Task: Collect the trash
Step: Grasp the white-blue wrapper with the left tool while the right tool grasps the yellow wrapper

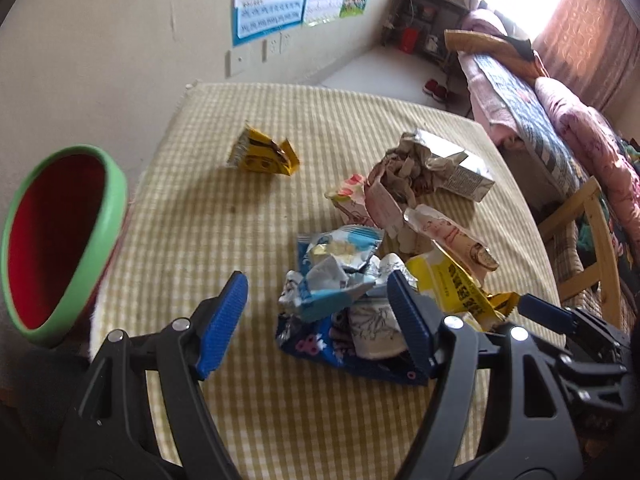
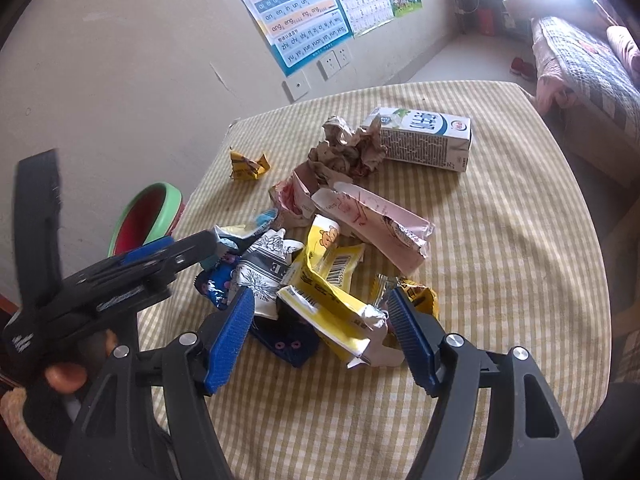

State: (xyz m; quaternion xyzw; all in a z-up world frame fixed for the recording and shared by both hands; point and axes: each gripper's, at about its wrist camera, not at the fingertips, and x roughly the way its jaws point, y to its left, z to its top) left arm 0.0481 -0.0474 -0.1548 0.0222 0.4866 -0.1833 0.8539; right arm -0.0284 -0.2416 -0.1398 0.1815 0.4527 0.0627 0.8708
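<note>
A heap of snack wrappers lies on the checked tablecloth [image 1: 280, 400]. My left gripper [image 1: 318, 322] is open over the near edge of the heap, its jaws around a silver-blue wrapper [image 1: 328, 280] and a dark blue wrapper [image 1: 316, 348]. My right gripper [image 2: 322, 334] is open around a yellow wrapper [image 2: 328, 304]. A pink wrapper [image 2: 376, 220], crumpled paper [image 2: 348, 148] and a milk carton [image 2: 428, 136] lie farther back. A small yellow wrapper [image 1: 262, 154] lies apart to the far left. A green-rimmed red bin [image 1: 56, 240] stands left of the table.
The wall with posters [image 2: 304, 12] and sockets runs behind the table. A bed with quilts [image 1: 560, 120] and a wooden chair [image 1: 592, 240] stand to the right. The bin also shows in the right wrist view [image 2: 148, 216], past my left gripper's body.
</note>
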